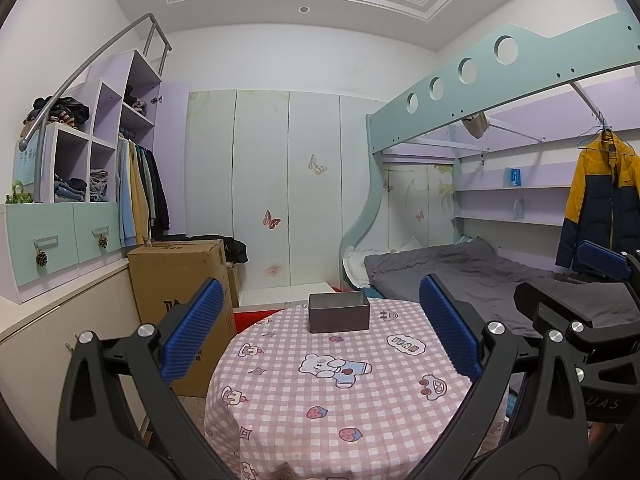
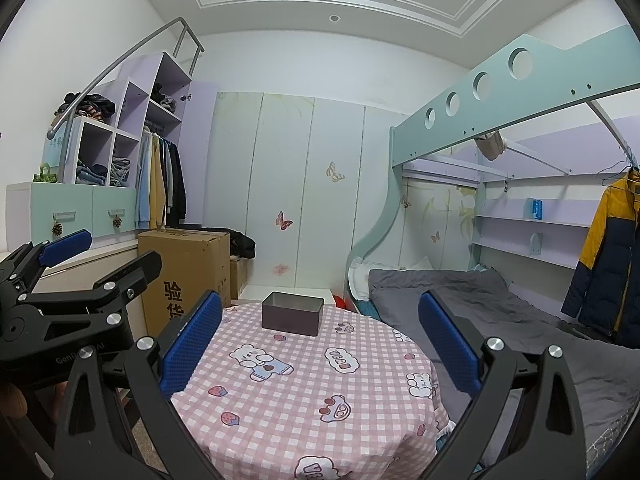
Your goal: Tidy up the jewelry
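Note:
A dark open-top box [image 1: 338,312] stands at the far side of a round table with a pink checked cloth [image 1: 320,400]; it also shows in the right wrist view [image 2: 292,313]. Its inside is hidden. No jewelry is visible. My left gripper [image 1: 320,332] is open and empty, held above the table's near half, well short of the box. My right gripper [image 2: 320,340] is open and empty, also short of the box. Each gripper shows at the edge of the other's view: the right one [image 1: 600,280] and the left one [image 2: 68,256].
A cardboard box [image 1: 180,288] stands left of the table by a low cabinet. A bed with a grey cover [image 1: 480,272] lies to the right under a loft frame. A yellow and navy jacket [image 1: 600,196] hangs at the right. Wardrobe doors [image 1: 288,192] stand behind.

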`<state>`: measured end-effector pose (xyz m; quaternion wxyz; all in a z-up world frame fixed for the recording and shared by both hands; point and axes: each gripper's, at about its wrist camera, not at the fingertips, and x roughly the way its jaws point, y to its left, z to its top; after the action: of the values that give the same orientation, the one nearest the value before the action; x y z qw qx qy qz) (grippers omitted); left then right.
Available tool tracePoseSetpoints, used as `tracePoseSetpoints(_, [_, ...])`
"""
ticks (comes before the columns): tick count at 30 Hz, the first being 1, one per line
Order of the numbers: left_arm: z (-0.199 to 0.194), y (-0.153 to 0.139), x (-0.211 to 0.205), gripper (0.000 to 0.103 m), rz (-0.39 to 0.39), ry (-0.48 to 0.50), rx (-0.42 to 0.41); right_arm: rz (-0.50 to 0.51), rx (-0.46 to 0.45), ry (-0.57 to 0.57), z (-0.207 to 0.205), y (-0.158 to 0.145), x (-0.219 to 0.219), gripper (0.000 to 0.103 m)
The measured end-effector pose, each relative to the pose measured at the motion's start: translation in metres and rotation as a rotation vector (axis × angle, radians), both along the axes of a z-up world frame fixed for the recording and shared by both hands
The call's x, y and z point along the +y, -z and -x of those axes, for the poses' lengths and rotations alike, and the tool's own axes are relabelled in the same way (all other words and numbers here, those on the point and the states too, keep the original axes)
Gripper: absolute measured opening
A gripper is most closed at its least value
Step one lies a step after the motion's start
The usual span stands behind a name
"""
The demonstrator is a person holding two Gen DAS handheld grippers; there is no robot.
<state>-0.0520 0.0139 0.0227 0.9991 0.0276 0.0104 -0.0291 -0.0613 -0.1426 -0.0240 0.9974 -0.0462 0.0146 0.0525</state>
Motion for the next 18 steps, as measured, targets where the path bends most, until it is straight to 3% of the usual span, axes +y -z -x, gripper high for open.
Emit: tracePoseSetpoints(18, [-0.0030, 0.0017, 0.0024, 0.096, -0.002, -0.006, 0.005, -0.002, 0.005, 0.002, -0.0005, 0.0011, 0.0005, 0.095])
